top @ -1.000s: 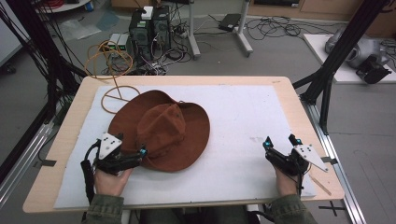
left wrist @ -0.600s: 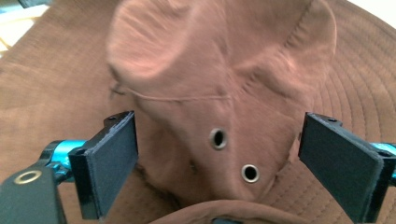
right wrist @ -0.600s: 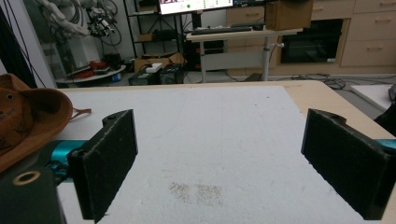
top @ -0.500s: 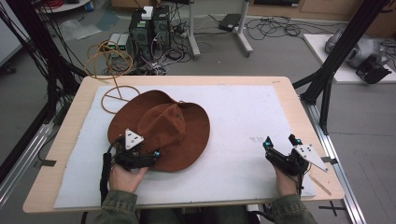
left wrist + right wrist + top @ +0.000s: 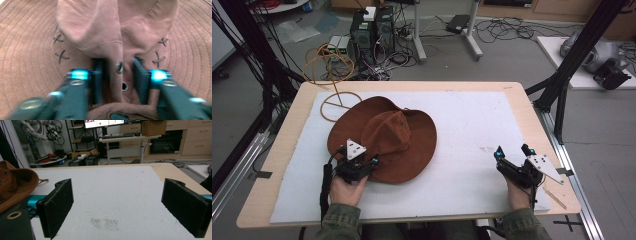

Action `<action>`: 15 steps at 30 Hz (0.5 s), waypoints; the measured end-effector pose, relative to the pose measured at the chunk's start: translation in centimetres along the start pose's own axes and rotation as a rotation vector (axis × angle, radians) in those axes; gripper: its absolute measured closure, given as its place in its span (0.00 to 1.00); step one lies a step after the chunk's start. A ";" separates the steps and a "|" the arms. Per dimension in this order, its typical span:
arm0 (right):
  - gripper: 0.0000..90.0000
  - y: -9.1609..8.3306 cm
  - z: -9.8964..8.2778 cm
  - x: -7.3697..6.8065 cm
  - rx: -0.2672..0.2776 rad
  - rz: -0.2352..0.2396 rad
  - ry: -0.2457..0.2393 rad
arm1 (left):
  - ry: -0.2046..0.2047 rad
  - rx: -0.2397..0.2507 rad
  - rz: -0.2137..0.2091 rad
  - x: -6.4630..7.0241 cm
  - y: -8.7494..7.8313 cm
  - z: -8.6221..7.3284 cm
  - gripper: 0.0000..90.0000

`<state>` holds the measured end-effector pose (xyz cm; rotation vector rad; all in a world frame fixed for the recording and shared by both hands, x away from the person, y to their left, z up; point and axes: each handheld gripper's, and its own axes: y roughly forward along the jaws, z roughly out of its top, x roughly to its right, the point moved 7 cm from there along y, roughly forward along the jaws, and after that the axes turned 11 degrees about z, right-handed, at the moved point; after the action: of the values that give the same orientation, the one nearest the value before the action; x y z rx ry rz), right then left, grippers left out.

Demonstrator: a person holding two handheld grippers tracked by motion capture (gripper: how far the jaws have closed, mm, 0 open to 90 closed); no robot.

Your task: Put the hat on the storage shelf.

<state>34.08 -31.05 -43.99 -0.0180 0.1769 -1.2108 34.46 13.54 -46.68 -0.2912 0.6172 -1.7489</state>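
Hat (image 5: 384, 137): I had the left gripper (image 5: 117, 77) jaws straddling its crown, unclosed; right gripper (image 5: 513, 159) sat well apart, jaws wide.

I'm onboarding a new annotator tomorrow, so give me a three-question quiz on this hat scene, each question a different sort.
1. True or false: the right tongs are clamped on the brim of the brown stitched felt hat.
2. Multiple choice: the left tongs straddle A) the hat's brim edge, B) a fold of the crown with metal eyelets, C) the tan cord loop.
3. Fill in: the hat lies on a white ____ sheet covering the wooden table.

Key: 1 false, they sit open above bare sheet, apart from the hat. 2 B. 3 foam, judging by its grainy surface.
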 end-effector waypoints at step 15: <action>0.11 0.1 0.0 0.0 -0.003 0.004 0.006 | 0.051 0.070 0.020 0.1 -0.3 0.1 0.91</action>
<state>34.13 -31.00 -44.05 -0.0167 0.1835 -1.2070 34.21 13.47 -46.44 -0.1922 0.5925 -1.7587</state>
